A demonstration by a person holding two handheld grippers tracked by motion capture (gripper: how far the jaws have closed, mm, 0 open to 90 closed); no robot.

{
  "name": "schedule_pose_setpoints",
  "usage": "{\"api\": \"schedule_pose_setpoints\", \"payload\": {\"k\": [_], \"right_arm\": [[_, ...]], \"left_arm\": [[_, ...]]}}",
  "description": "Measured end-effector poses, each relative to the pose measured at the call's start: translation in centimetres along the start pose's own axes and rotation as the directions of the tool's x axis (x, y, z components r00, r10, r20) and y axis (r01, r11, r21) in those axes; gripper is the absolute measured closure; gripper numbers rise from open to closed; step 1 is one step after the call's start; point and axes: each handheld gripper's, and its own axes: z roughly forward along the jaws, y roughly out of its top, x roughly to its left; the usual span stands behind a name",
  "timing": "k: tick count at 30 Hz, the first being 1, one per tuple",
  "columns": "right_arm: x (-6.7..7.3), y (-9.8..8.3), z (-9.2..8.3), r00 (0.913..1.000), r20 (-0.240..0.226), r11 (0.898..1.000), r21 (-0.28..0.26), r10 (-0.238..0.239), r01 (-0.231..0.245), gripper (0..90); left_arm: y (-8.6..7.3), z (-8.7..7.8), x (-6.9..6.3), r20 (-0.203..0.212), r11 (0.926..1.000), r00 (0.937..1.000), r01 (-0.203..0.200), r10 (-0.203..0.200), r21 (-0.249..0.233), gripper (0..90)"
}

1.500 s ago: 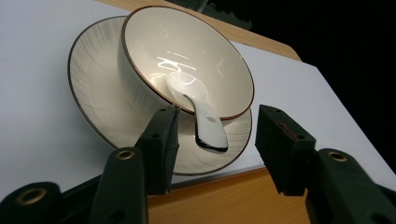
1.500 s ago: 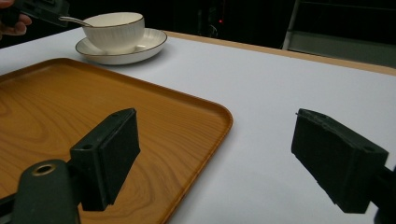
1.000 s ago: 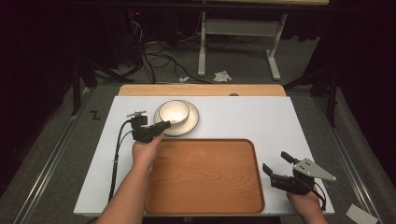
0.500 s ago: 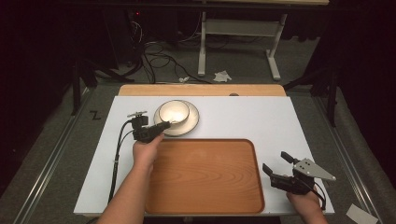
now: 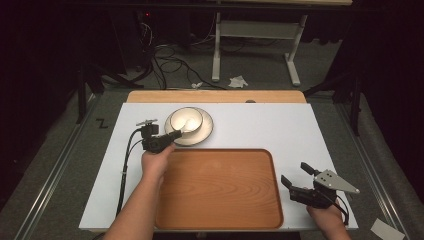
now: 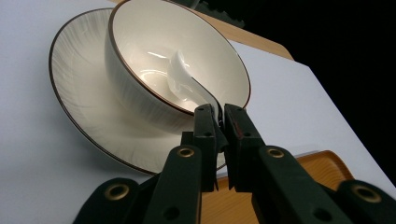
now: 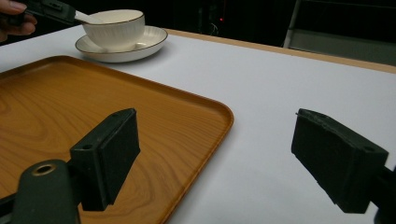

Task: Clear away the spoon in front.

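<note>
A cream bowl (image 5: 186, 120) (image 6: 154, 60) with a dark rim stands on a matching plate (image 5: 204, 131) (image 6: 79, 93) at the back left of the white table. Inside the bowl lies a white spoon (image 6: 180, 79), its handle reaching over the near rim. My left gripper (image 5: 174, 135) (image 6: 217, 116) is shut on that spoon handle. A wooden tray (image 5: 220, 187) (image 7: 70, 107) lies bare in front of the bowl. My right gripper (image 5: 296, 176) (image 7: 215, 158) rests open at the table's front right, beside the tray's right edge, with nothing between its jaws.
A strip of wood (image 5: 215, 96) runs along the table's far edge. Cables (image 5: 170, 55) and a desk frame (image 5: 255, 45) sit on the floor beyond. The left gripper's cable (image 5: 127, 165) trails down the table's left side. White table surface (image 5: 280, 130) stretches right of the bowl.
</note>
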Motion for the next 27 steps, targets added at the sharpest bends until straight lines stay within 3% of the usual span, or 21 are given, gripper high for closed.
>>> {"api": "schedule_pose_setpoints", "payload": {"k": [11, 27], "right_arm": [[0.05, 0.01, 0.00, 1.0000, 0.002, 1.000, 0.002, 0.000, 0.000, 16.5], [-0.02, 0.00, -0.01, 1.0000, 0.001, 1.000, 0.000, 0.000, 0.000, 16.5]], "left_arm": [[-0.03, -0.07, -0.02, 0.018, 0.9999, 0.9997, -0.014, 0.014, -0.001, 85.6], [-0.02, -0.16, -0.31, -0.004, 0.9972, 0.9978, -0.066, 0.066, -0.034, 85.7]]}}
